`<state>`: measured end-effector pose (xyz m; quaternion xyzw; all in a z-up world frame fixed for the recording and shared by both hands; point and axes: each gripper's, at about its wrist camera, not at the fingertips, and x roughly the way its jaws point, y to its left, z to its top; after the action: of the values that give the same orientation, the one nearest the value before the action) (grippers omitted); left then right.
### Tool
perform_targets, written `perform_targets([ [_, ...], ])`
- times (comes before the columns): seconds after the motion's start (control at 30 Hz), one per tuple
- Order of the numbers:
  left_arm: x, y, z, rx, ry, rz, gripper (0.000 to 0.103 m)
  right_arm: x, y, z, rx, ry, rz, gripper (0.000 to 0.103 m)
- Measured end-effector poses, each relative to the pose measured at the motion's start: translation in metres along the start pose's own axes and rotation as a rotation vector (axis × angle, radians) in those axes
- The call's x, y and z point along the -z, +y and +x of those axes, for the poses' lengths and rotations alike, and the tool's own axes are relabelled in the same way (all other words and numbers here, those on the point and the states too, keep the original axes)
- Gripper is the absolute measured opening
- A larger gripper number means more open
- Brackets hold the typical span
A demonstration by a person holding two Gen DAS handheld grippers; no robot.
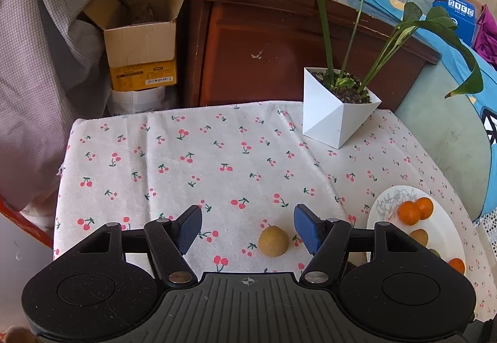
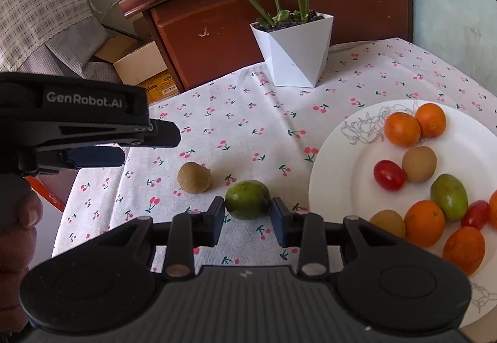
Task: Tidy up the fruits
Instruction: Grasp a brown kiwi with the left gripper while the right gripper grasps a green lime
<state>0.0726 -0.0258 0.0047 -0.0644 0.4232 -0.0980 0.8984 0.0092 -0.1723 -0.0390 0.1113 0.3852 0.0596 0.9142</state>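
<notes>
Tablecloth (image 2: 248,125): off-white, small red cherries with green stems all over. Plate (image 2: 341,175): white, grey line drawing near rim. On it I see orange citrus (image 2: 402,129), red cherry tomato (image 2: 389,175), tan-brown round fruit (image 2: 419,164). Green fruit (image 2: 247,199) between right gripper (image 2: 247,217) pads, black here. Left gripper (image 1: 247,228) pads: blue. Plant pot (image 1: 335,113): white. Cabinet (image 1: 279,57) behind: reddish-brown, wood I think.
</notes>
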Motion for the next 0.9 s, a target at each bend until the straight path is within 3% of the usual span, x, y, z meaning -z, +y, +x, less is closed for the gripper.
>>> perform_targets([
  [0.17, 0.006, -0.003, 0.006, -0.002, 0.013, 0.028, 0.065, 0.000, 0.001, 0.001, 0.002, -0.010, -0.012, 0.034],
  [0.27, 0.007, -0.003, 0.007, -0.010, 0.010, 0.034, 0.065, -0.001, 0.000, 0.002, -0.004, -0.013, -0.005, 0.043],
  [0.4, 0.008, 0.001, 0.009, -0.011, 0.016, 0.024, 0.065, -0.001, 0.001, 0.004, 0.000, -0.022, -0.015, 0.043],
  [0.5, 0.010, 0.001, 0.011, -0.016, 0.018, 0.039, 0.065, -0.002, 0.003, 0.004, 0.013, -0.020, -0.041, 0.032],
  [0.9, 0.021, -0.010, 0.024, 0.032, 0.007, 0.073, 0.060, 0.000, -0.009, -0.026, 0.028, -0.009, -0.019, 0.032],
])
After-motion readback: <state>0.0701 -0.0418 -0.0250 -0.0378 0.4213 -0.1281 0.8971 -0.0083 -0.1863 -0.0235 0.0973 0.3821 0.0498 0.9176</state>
